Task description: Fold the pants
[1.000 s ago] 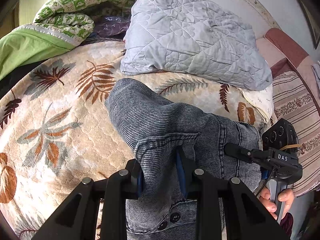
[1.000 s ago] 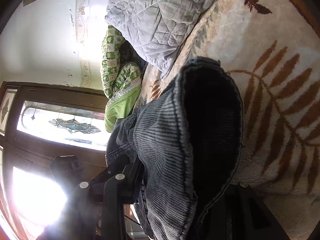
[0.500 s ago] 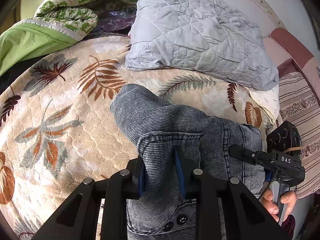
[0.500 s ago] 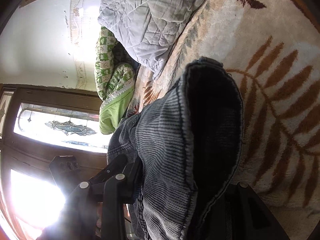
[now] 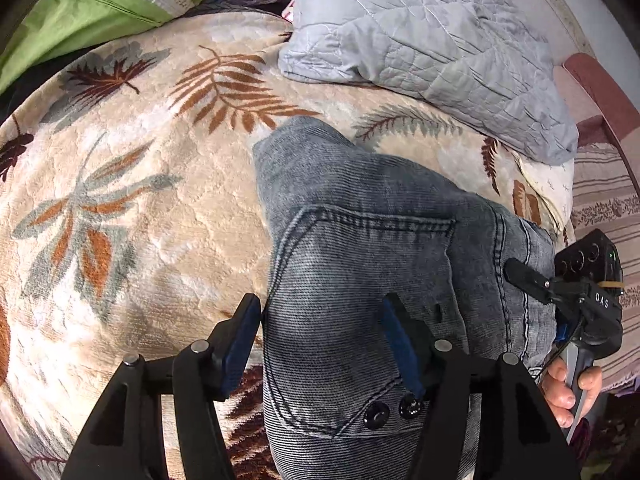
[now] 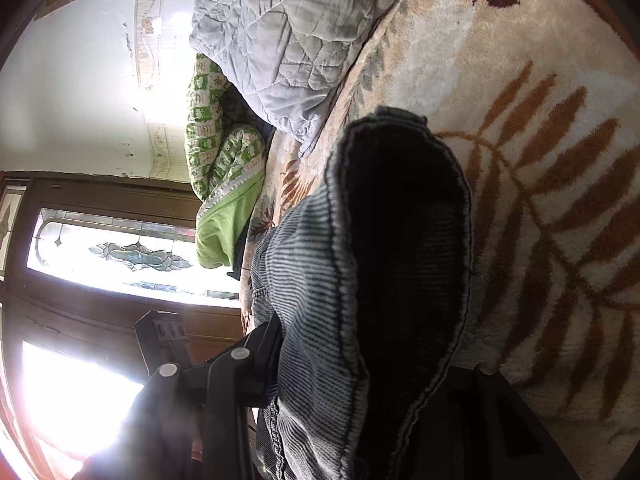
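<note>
The grey-blue denim pants (image 5: 360,260) lie folded on the leaf-patterned blanket (image 5: 140,200), back pocket and two snap buttons facing up. My left gripper (image 5: 320,336) is open, its blue pads spread apart over the pants' near edge, holding nothing. My right gripper (image 5: 560,292) shows at the pants' right edge, held by a hand. In the right wrist view the denim (image 6: 360,280) drapes between the right gripper's fingers (image 6: 240,360), with a dark opening of the cloth facing the camera. The right jaws' grip point is hidden by the cloth.
A grey quilted pillow (image 5: 420,28) lies behind the pants. A green and white bedding bundle (image 5: 100,4) sits at the far left. A striped pink cover (image 5: 600,200) lies at the bed's right edge. A glass-panelled door (image 6: 100,248) shows in the right wrist view.
My left gripper has opened and let go of the pants' fold, which now lies flat. The left view has tilted lower over the pants. The right gripper has barely moved.
</note>
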Action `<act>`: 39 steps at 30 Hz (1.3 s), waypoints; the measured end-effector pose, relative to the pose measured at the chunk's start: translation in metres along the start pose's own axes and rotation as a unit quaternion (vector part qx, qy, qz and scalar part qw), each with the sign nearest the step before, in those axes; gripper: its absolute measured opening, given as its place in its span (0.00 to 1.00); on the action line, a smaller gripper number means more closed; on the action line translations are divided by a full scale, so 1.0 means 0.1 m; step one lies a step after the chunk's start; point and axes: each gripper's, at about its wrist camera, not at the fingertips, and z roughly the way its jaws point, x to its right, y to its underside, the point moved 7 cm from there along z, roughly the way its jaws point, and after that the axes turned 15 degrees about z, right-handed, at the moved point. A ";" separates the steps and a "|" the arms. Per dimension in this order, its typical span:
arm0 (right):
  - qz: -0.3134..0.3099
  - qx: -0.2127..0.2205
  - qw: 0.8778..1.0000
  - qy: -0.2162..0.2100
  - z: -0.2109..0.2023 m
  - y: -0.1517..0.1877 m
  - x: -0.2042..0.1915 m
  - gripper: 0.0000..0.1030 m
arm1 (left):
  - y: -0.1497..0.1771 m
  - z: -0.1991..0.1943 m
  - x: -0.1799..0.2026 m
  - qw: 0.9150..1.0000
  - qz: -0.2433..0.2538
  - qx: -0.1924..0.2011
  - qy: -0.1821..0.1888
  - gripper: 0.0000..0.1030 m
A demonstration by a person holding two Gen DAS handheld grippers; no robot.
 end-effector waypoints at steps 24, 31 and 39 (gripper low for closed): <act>-0.064 0.000 0.996 0.059 -0.06 0.23 -0.07 0.48 | -0.03 -0.20 0.16 0.997 -0.023 0.038 0.066 0.21; -0.138 0.050 0.986 0.081 -0.12 0.34 -0.34 0.36 | -0.06 -0.34 0.22 0.996 -0.019 0.055 0.061 0.20; -0.153 0.061 0.984 0.067 -0.37 0.39 -0.53 0.36 | -0.08 -0.59 0.43 0.995 -0.003 0.071 0.072 0.20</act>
